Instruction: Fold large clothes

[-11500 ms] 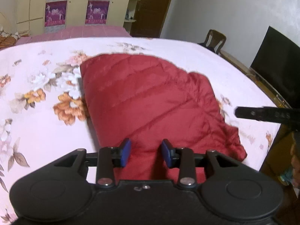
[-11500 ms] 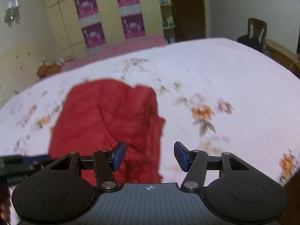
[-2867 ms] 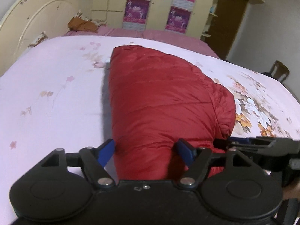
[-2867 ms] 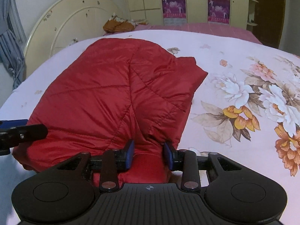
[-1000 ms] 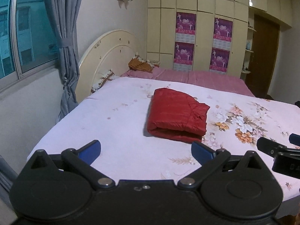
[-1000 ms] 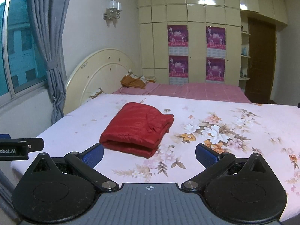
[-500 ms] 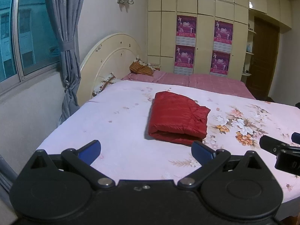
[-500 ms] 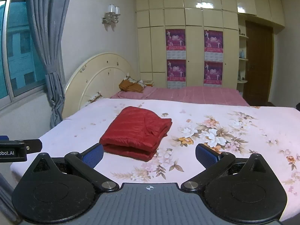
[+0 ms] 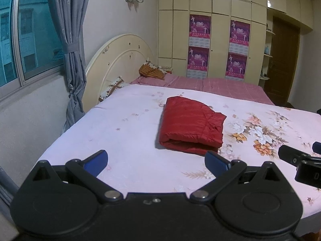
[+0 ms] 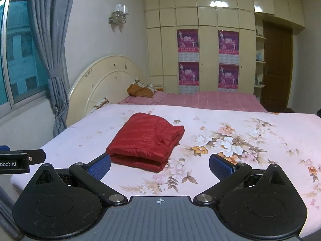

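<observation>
Left gripper [image 9: 156, 160] spread wide, holding nothing; right gripper [image 10: 159, 164] likewise wide apart, nothing held. Red jacket [image 9: 190, 125] folded into compact stack, lying on bed [image 9: 128, 130] well ahead of both grippers, apart from them. Floral print on sheet just right of jacket. Headboard [image 10: 100, 80], wardrobe [image 10: 208, 46] beyond.

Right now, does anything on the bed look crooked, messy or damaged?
Nothing stands out. The red jacket lies folded in a compact stack on the floral bedspread, its right edge slightly rumpled. Both grippers are open and clear of it.
</observation>
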The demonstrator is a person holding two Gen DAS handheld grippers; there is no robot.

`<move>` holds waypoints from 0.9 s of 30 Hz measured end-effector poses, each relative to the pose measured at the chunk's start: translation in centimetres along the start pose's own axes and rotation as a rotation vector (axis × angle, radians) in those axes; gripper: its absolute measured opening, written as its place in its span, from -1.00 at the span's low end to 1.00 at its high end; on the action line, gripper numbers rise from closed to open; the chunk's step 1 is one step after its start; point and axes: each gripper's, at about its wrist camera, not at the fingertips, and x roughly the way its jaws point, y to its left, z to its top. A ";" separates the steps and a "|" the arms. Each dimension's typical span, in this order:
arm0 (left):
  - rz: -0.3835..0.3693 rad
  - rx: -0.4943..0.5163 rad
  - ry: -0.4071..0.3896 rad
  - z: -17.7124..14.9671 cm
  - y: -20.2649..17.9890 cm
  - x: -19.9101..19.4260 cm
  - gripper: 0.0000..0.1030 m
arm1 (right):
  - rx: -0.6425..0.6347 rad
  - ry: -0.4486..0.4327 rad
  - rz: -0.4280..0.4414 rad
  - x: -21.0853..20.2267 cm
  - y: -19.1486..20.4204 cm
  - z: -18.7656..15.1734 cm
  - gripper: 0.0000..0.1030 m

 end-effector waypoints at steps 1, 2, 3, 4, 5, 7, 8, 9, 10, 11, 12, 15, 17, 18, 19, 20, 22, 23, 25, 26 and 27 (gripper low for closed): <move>0.001 0.001 -0.001 0.0 0.0 0.1 0.99 | 0.001 0.000 0.000 0.0 0.0 0.0 1.00; 0.002 0.002 -0.001 0.0 0.0 0.1 0.99 | 0.000 0.001 0.000 0.0 0.0 0.0 1.00; 0.001 0.000 0.000 0.0 0.0 0.1 0.99 | -0.001 0.000 0.001 0.0 0.0 0.0 1.00; 0.001 -0.001 0.001 0.0 0.0 0.1 0.99 | -0.003 -0.001 0.001 0.0 0.1 0.0 1.00; 0.001 -0.002 0.002 0.0 0.0 0.1 0.99 | -0.006 -0.002 0.002 0.1 0.1 0.0 1.00; 0.001 -0.003 0.003 0.0 0.0 0.2 0.99 | -0.010 -0.001 0.006 0.2 0.1 0.1 1.00; 0.001 -0.003 0.004 0.0 0.0 0.2 0.99 | -0.011 -0.001 0.007 0.3 0.1 0.1 1.00; 0.001 -0.002 0.002 0.0 0.0 0.2 0.99 | -0.012 0.000 0.006 0.4 0.1 0.1 1.00; 0.002 -0.002 0.001 0.0 0.0 0.2 0.99 | -0.013 0.001 0.006 0.4 0.1 0.1 1.00; 0.003 -0.002 0.001 0.0 0.0 0.2 0.99 | -0.012 0.001 0.008 0.4 0.1 0.0 1.00; 0.002 -0.003 0.001 0.0 0.1 0.3 0.99 | -0.012 0.002 0.009 0.4 0.1 0.0 1.00; 0.004 -0.003 0.001 0.1 0.2 0.4 0.99 | -0.015 0.001 0.009 0.5 0.1 0.1 1.00; 0.005 -0.004 0.001 0.1 0.4 0.6 0.99 | -0.016 0.000 0.012 0.5 0.1 0.1 1.00; 0.005 -0.005 0.002 0.1 0.4 0.6 0.99 | -0.017 0.000 0.012 0.6 0.1 0.0 1.00; 0.004 -0.006 0.004 0.2 0.5 0.7 0.99 | -0.017 0.000 0.011 0.6 0.1 0.0 1.00; 0.005 -0.005 0.004 0.2 0.5 0.7 0.99 | -0.016 0.000 0.012 0.6 0.1 0.0 1.00; 0.006 -0.006 0.003 0.1 0.5 0.7 0.99 | -0.017 0.000 0.011 0.6 0.1 0.0 1.00; 0.006 -0.007 0.003 0.1 0.5 0.7 0.99 | -0.018 0.000 0.011 0.6 0.1 0.0 1.00; 0.007 -0.006 0.004 0.2 0.5 0.7 0.99 | -0.016 0.000 0.012 0.6 0.1 0.0 1.00; 0.006 -0.008 0.003 0.2 0.5 0.7 0.99 | -0.016 0.001 0.013 0.6 0.1 0.0 1.00; 0.005 -0.008 0.004 0.2 0.6 0.7 0.99 | -0.016 0.001 0.012 0.6 0.1 0.0 1.00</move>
